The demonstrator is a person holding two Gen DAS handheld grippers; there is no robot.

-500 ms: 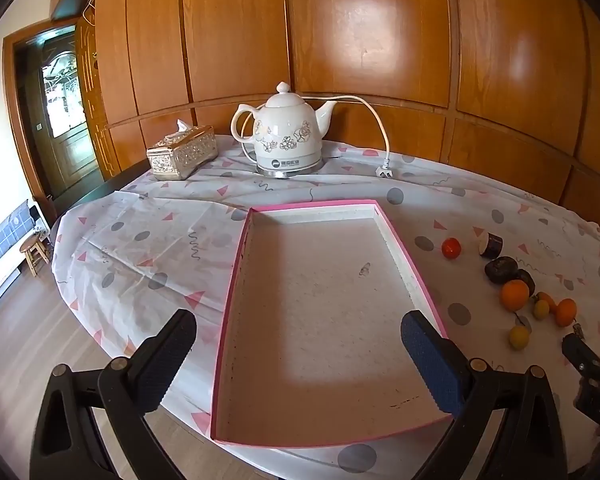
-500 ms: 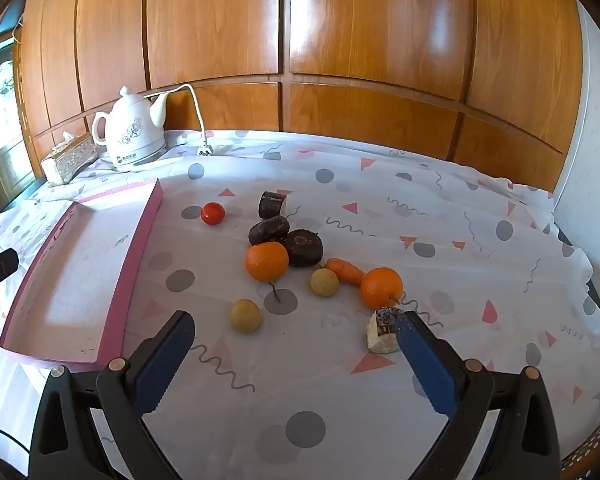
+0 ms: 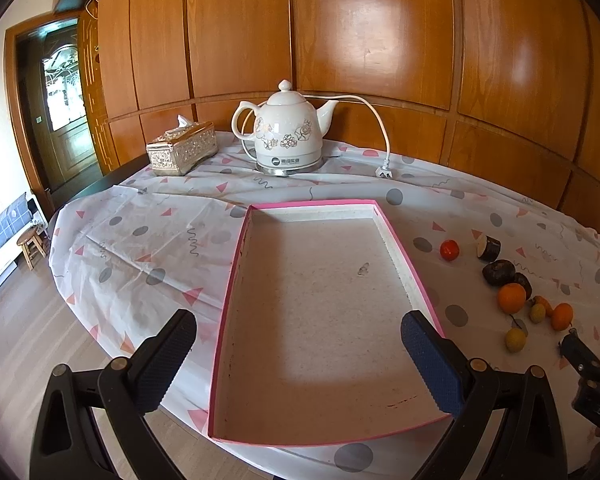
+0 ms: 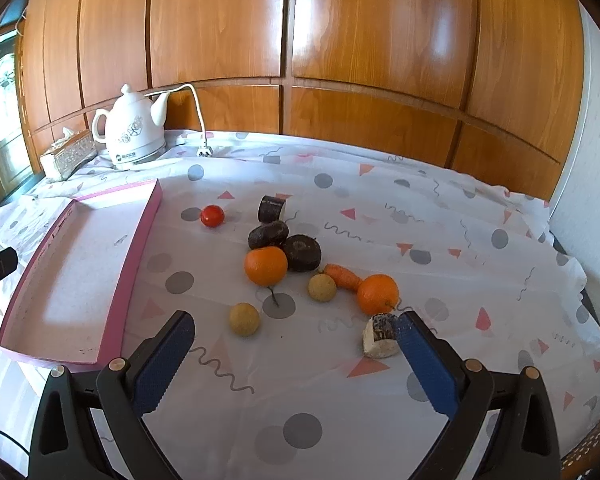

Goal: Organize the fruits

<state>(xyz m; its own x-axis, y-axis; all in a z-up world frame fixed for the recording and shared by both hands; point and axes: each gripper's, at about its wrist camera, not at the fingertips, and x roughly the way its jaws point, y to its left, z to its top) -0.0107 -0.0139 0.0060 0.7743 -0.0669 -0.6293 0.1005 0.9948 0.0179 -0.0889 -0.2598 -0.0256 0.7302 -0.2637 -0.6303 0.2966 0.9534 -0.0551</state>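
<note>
A pink-rimmed tray (image 3: 396,236) lies empty on the table; it also shows in the right wrist view (image 4: 140,232). My left gripper (image 3: 298,354) is open and empty over the tray's near end. Right of the tray lies loose produce: a red tomato (image 4: 212,216), two oranges (image 4: 265,266) (image 4: 378,294), dark roots (image 4: 301,253), a carrot (image 4: 342,276), two yellowish round fruits (image 4: 244,319) (image 4: 322,287) and a cut chunk (image 4: 378,338). My right gripper (image 4: 294,354) is open and empty, just in front of the fruits. The chunk sits by its right finger.
A white electric kettle (image 3: 286,132) with a cord and plug (image 3: 385,172) and a tissue box (image 3: 182,148) stand at the back by the wooden wall. The table edge falls away on the left, with floor and a stool (image 3: 30,244) below.
</note>
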